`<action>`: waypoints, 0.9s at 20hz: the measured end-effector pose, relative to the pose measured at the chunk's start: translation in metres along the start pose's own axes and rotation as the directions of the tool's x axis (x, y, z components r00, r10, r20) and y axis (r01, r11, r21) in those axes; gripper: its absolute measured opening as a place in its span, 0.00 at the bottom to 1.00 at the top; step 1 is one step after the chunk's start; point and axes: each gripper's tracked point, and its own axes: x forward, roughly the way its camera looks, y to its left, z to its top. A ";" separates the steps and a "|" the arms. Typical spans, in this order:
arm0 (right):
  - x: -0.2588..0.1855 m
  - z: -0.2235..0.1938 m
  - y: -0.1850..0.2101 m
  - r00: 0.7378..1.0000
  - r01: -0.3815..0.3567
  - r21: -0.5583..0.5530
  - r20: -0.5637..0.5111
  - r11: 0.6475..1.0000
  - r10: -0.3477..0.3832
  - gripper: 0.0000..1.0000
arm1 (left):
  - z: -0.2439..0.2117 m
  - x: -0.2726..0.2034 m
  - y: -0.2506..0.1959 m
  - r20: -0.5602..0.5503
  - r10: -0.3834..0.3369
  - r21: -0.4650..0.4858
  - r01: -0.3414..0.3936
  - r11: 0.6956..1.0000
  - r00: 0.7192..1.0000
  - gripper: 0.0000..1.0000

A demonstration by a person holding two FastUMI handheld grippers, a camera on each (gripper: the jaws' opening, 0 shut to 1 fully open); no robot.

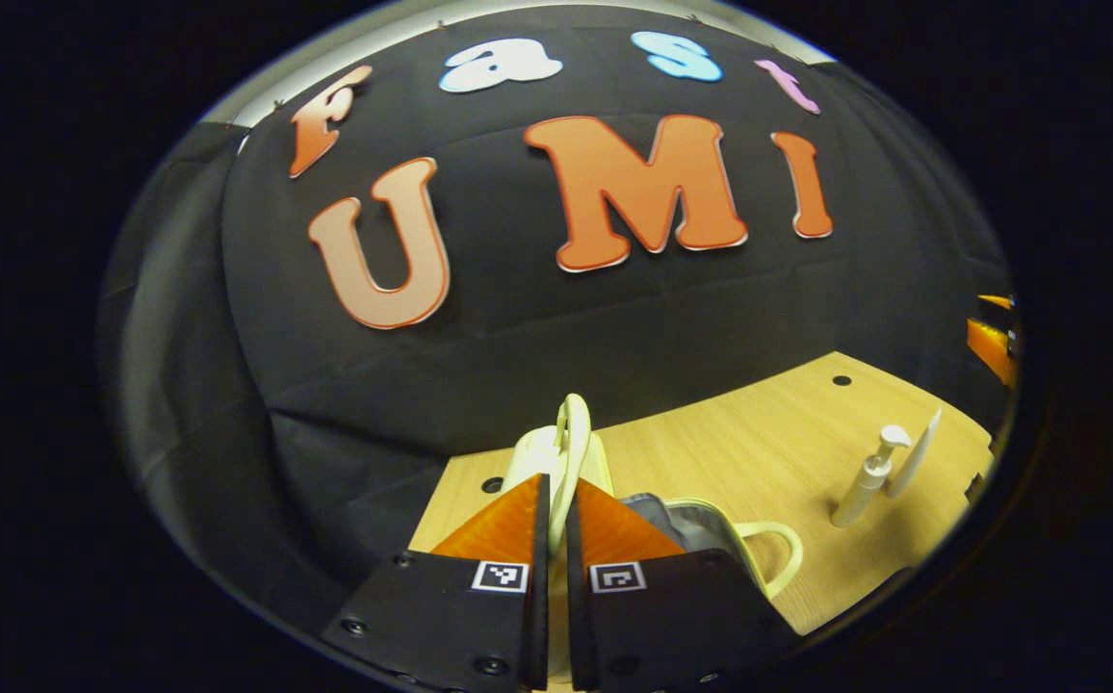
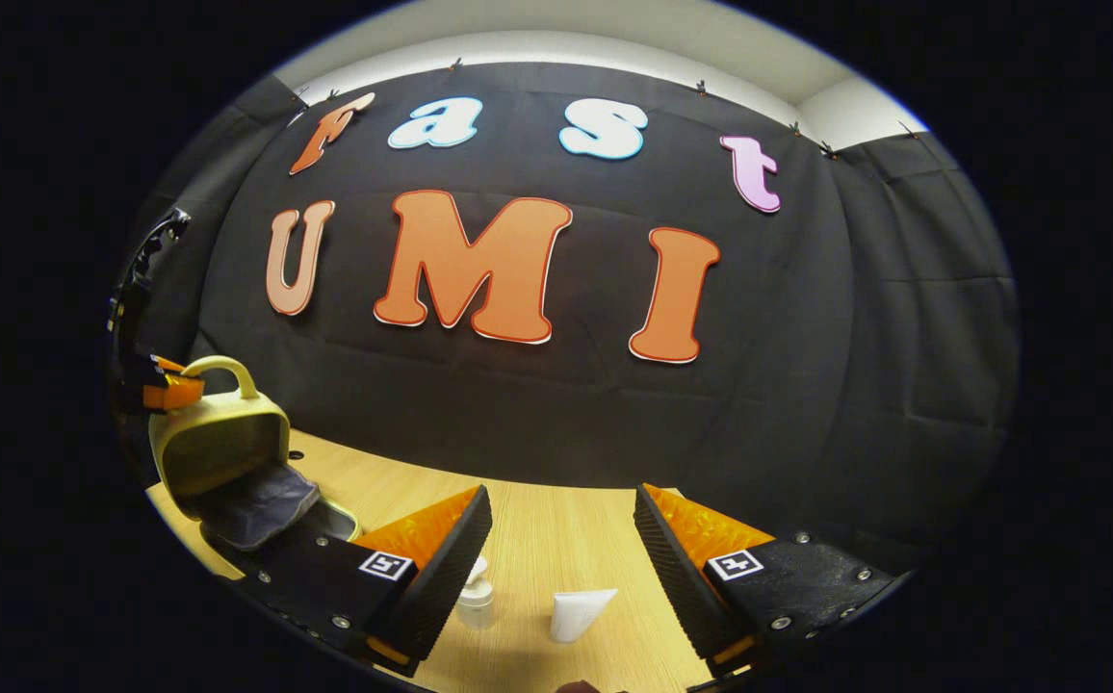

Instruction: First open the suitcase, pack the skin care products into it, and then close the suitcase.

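Wood table (image 2: 537, 539), black cloth wall behind. Suitcase (image 2: 220, 448) at 9 o'clock in right gripper view: small, yellow, lid swung up, grey lining spilling out at the base. Already open, so packing is the step in hand.

Left gripper (image 1: 557, 500) pinched on the lid handle (image 1: 571, 433), pads pressed nearly together with the handle loop between them; seen far off at 9 o'clock in right gripper view, at the lid top. Second handle (image 1: 776, 553) on the lower shell at 4 o'clock in left gripper view.

Pump bottle (image 2: 475, 597) and tube (image 2: 578, 613) side by side, well right of the suitcase. In left gripper view both at 3 to 4 o'clock: bottle (image 1: 867, 481) upright, tube (image 1: 915, 452) just beside it, touching or not hard to tell.

Right gripper (image 2: 561, 539) spread wide, empty, hanging just above the two products, touching neither.

Doing it well, probably: keep lid pinned up with left, drop right straight onto one item only. Bottle sits almost under the 7 o'clock pad, so shift toward it to centre first, else a knock-over. Grip body, not pump head. Tube looks soft, light squeeze.
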 end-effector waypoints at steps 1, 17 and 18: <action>0.000 0.001 0.003 1.000 0.000 -0.005 0.000 1.000 0.000 0.95 | 0.000 0.001 0.021 0.004 0.032 0.020 -0.032 0.999 0.999 0.09; 0.000 0.005 0.068 0.996 0.054 -0.035 -0.062 0.998 -0.057 0.96 | -0.130 0.036 0.205 -0.122 0.159 -0.083 -0.170 0.982 0.980 0.09; -0.001 0.005 0.073 0.996 0.059 -0.042 -0.064 0.997 -0.062 0.96 | -0.143 0.041 0.215 -0.137 0.159 -0.096 -0.173 0.980 0.978 0.10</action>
